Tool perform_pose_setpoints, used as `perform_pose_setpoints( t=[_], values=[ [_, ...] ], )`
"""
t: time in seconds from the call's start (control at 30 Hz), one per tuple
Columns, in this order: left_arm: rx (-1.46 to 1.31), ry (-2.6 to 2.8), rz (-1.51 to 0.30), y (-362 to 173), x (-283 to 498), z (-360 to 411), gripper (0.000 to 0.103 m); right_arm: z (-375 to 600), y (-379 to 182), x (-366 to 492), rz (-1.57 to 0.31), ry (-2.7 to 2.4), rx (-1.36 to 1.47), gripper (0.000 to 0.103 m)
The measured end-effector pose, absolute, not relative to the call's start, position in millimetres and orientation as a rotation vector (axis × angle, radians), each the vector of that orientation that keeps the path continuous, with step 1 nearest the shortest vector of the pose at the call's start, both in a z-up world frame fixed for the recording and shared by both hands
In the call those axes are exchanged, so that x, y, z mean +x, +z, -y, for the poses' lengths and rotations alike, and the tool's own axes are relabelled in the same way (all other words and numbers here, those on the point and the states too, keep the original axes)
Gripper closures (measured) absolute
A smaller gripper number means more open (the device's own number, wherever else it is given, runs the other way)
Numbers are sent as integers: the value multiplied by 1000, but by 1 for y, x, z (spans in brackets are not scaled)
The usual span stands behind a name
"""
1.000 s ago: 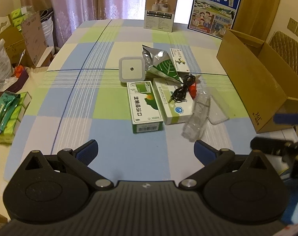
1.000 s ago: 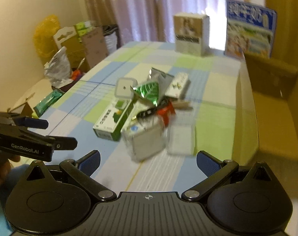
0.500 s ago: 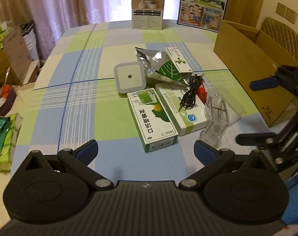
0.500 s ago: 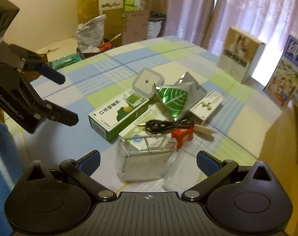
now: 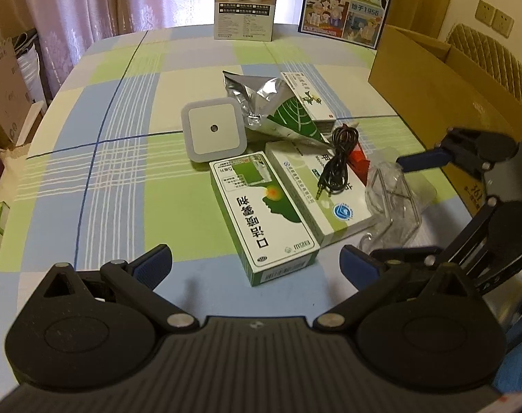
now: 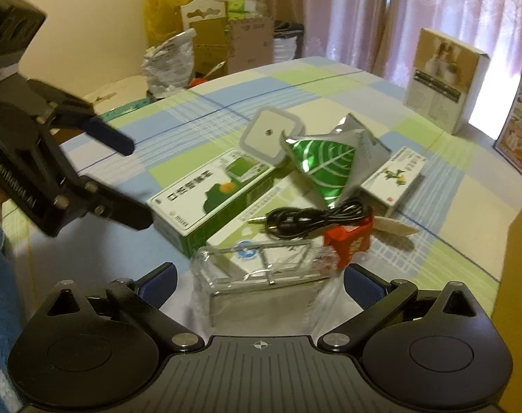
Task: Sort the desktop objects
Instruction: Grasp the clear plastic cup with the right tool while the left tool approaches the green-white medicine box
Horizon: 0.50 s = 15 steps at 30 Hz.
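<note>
A pile lies mid-table: a green medicine box (image 5: 264, 213) (image 6: 212, 196), a white-green box (image 5: 316, 189), a black cable (image 5: 336, 165) (image 6: 312, 220), a red packet (image 6: 350, 241), a foil leaf pouch (image 5: 278, 110) (image 6: 326, 165), a square white night light (image 5: 212, 129) (image 6: 269, 134), a small white box (image 6: 395, 179) and a clear plastic case (image 5: 392, 203) (image 6: 261, 275). My left gripper (image 5: 256, 263) is open, just short of the green box. My right gripper (image 6: 259, 282) is open, with the clear case between its fingers.
An open cardboard box (image 5: 443, 79) stands at the table's right side. A white product box (image 5: 247, 3) and a blue milk carton (image 5: 347, 3) stand at the far edge. Cartons and bags (image 6: 209, 44) crowd the space left of the table.
Both grippers have moved in toward the pile. The right gripper has closed in on the clear case, which now sits between its open fingers.
</note>
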<state>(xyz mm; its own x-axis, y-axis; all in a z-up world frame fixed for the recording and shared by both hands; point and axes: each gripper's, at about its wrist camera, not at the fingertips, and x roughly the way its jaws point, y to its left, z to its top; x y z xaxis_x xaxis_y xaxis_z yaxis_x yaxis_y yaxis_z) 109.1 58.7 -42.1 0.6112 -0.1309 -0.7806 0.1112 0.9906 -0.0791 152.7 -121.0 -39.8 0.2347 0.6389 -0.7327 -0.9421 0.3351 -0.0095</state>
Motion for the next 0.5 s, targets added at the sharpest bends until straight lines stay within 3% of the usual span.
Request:
perform_pose_setpoints(
  t=[0.13, 0.23, 0.5],
  values=[
    [-40, -137, -895, -44, 112, -60, 1, 122, -41, 153, -719, 1150, -505, 12],
    [-58, -143, -894, -45, 117, -61, 1, 125, -39, 157, -748, 1136, -456, 28],
    [-74, -142, -891, -51, 130, -54, 1, 134, -32, 154, -775, 1097, -406, 31]
  ],
)
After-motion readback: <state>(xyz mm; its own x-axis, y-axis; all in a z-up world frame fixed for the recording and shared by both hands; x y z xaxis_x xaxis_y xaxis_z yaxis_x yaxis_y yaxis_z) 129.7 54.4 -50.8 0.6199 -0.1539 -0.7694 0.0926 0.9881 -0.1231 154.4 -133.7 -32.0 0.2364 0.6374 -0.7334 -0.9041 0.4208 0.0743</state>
